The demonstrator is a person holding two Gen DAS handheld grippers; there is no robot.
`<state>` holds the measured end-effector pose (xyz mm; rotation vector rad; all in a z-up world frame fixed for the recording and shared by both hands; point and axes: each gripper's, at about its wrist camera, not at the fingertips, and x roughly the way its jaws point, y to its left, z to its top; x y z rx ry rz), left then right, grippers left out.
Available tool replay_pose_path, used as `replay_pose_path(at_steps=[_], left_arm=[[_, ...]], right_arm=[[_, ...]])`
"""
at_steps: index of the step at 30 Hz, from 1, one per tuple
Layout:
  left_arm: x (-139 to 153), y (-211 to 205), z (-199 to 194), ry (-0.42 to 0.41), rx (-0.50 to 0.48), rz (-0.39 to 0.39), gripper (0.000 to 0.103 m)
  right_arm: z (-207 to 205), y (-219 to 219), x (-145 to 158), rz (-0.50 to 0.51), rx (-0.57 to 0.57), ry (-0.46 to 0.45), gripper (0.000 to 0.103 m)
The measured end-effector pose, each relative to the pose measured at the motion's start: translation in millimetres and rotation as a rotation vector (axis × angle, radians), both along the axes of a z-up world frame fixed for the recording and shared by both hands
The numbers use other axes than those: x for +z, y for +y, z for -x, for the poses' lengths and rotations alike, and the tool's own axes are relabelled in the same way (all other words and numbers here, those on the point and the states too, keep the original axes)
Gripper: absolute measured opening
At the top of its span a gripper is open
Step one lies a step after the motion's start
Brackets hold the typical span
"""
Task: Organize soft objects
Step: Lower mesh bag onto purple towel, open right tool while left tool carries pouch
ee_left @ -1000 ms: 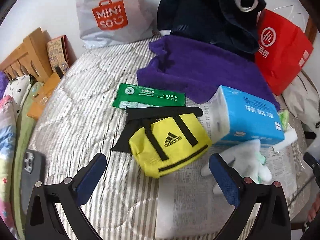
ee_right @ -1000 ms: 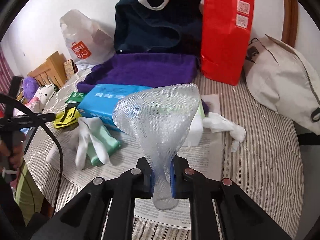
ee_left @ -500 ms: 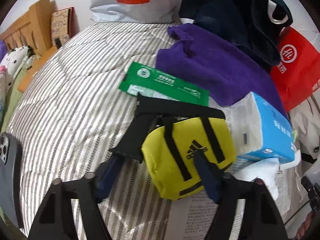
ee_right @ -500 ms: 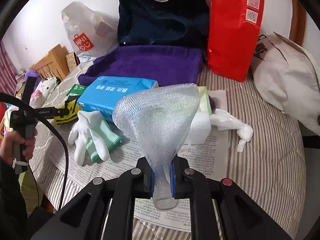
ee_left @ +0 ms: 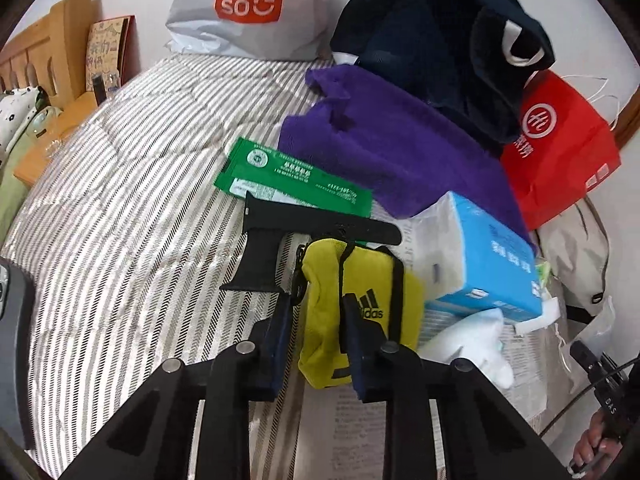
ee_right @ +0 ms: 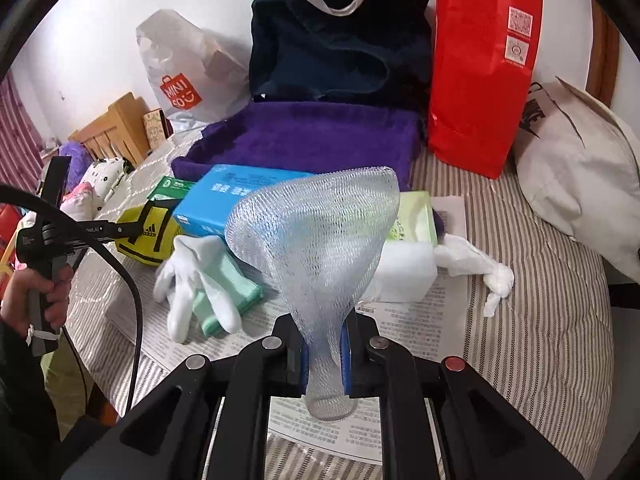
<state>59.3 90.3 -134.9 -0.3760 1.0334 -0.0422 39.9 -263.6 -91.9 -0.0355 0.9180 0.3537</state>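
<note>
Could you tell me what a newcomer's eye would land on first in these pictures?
Probably the white mesh sleeve fanning up from the right gripper, which pinches its narrow end. Next, the yellow Adidas pouch squeezed in the left gripper, beside the blue tissue pack.

The bed (ee_left: 120, 208) wears grey-and-white stripes. On it the small pouch (ee_left: 360, 304) is bright yellow with black straps and a black logo. Behind the pouch lies a green packet (ee_left: 288, 180) with white print, then a deep purple towel (ee_left: 400, 152). Right of the pouch, the tissue pack (ee_left: 492, 264) is sky blue; beyond it stands a red bag (ee_left: 560, 148).
</note>
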Motion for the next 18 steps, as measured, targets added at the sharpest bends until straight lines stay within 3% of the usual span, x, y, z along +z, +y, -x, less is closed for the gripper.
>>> replay_pose_path(at_steps=[18], left_arm=[[55.5,-0.9,15.0,-0.131,-0.042,0.009,0.023]], right_arm=[[3.3,11.9,42.0,-0.023,-0.008,-0.069,0.012]])
